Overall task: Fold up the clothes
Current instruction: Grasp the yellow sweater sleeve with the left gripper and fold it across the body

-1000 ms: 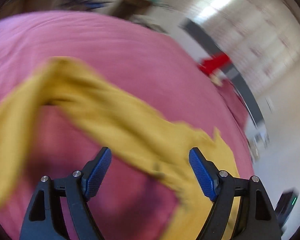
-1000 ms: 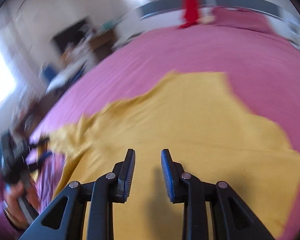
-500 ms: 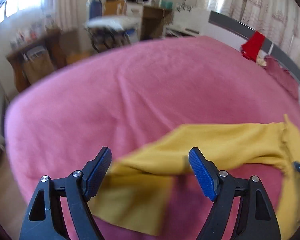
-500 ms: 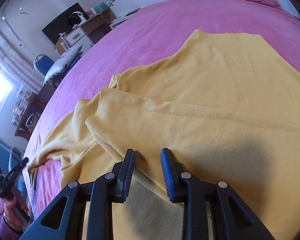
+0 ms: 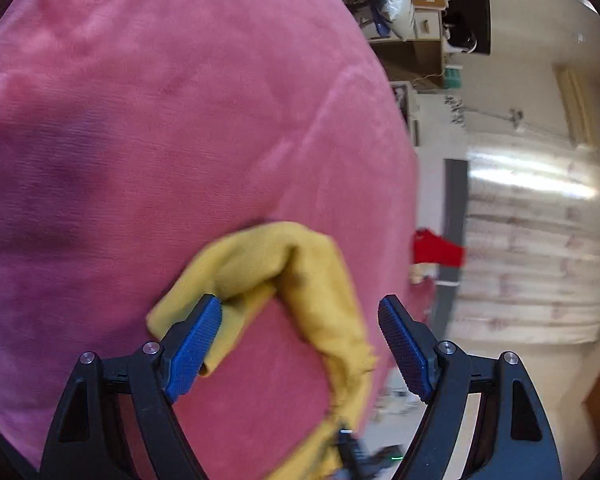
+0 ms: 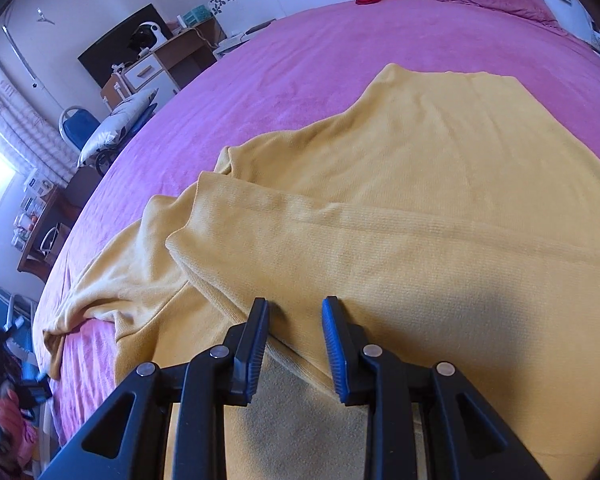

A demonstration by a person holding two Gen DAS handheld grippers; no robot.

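One yellow sweater (image 5: 308, 280) shows in the left wrist view, a single sleeve bent on the pink bedspread (image 5: 160, 140); the left gripper (image 5: 300, 344) stands wide, grasping nothing. One red garment (image 5: 436, 250) lies beyond. In the right wrist view the right gripper (image 6: 296, 340) is narrowly parted, its two pads astride a sweater fold, not clenched.

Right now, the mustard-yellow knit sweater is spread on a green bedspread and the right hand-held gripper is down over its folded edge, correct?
Not quite: the bedspread is pink, not green, as the right wrist view shows. The mustard-yellow knit sweater is indeed spread on it, with the right hand-held gripper down over its folded edge.
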